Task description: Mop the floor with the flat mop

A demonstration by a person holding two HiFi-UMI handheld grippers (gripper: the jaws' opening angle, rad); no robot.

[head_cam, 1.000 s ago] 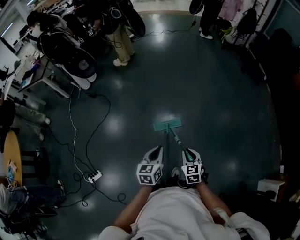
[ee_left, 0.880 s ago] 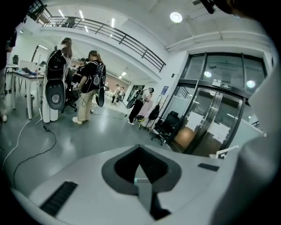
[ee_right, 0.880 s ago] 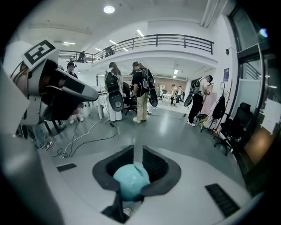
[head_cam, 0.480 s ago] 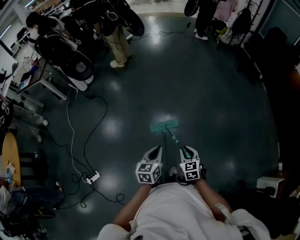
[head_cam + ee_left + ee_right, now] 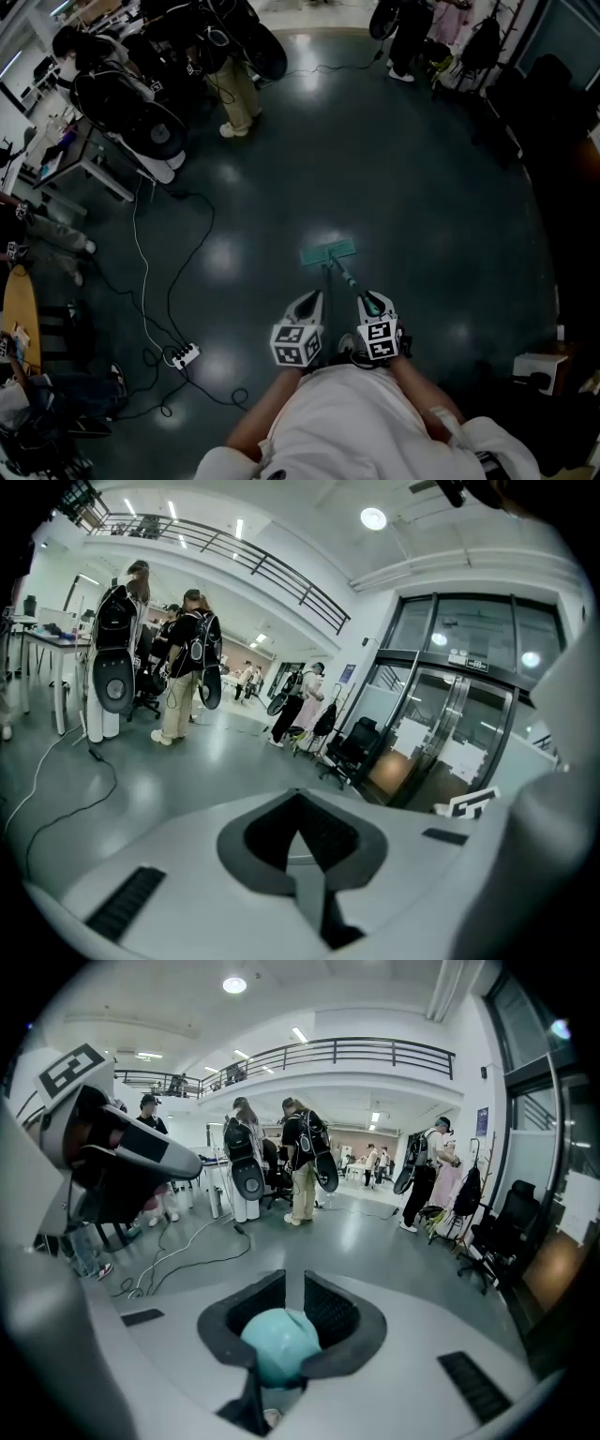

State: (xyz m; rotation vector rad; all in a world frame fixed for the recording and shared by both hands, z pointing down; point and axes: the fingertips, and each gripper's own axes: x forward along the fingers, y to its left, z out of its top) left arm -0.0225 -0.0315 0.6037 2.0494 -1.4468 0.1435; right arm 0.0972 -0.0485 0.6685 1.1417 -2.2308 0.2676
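Observation:
The flat mop's teal head lies flat on the dark floor ahead of me. Its thin handle slants back to my right gripper. In the right gripper view, that gripper is shut on the handle's rounded teal end, which sits low between the dark pads. My left gripper hovers just left of the handle, apart from it. In the left gripper view, the left gripper is shut, with nothing between its pads.
A white power strip and black cables trail over the floor at my left. People with backpack gear stand at the far left by a table. A white box sits at the right. Office chairs line the right wall.
Compared with a second ago, the mop head and both grippers sit slightly further left in the head view, as does the whole scene. Both grips look the same.

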